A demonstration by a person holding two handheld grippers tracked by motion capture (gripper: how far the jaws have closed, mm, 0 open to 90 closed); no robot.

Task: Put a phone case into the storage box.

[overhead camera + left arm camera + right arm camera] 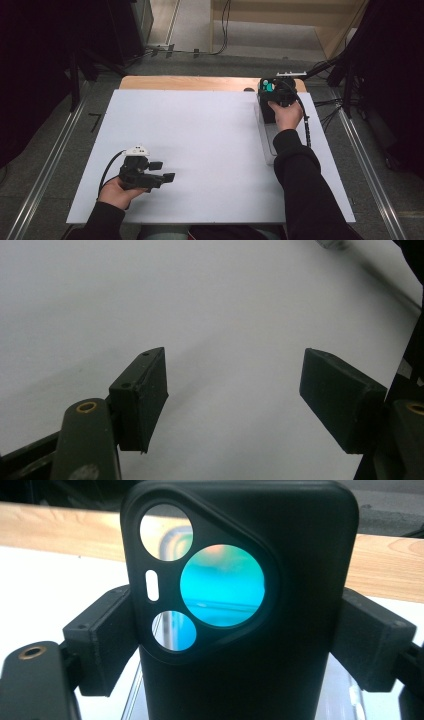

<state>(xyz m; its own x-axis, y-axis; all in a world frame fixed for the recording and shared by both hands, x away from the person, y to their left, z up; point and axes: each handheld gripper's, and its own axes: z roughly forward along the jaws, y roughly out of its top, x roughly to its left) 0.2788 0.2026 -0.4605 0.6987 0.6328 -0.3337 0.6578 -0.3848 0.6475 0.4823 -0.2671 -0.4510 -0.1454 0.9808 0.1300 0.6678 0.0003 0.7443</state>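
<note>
A person at a white table (200,150) works two hand-held grippers, one at each side of the high view. At the upper right of that view the right gripper (274,95) sits near the table's far edge, where a strip of bare wood (190,83) shows beyond the white sheet, and the right hand (286,116) wraps its body from behind. In the right gripper view its two black jaws stand on either side of a black phone case (280,645), one pad (107,640) against the case's left edge and the other against its right edge, so the tongs pinch the case across its width. The case stands upright and fills the middle of that frame, back side toward the camera, with a rounded three-cornered camera window holding three round cut-outs and a small slot; a teal glow shows through the largest hole. Below the case a clear plastic tray (267,145) lies on the table, running down the right side of the high view toward the person's sleeve. At the lower left of the high view the left gripper (162,172) rests low over the sheet in the left hand (117,192), well apart from the case. In the left gripper view its jaws are spread wide with bare white surface between them, holding and touching nothing.
</note>
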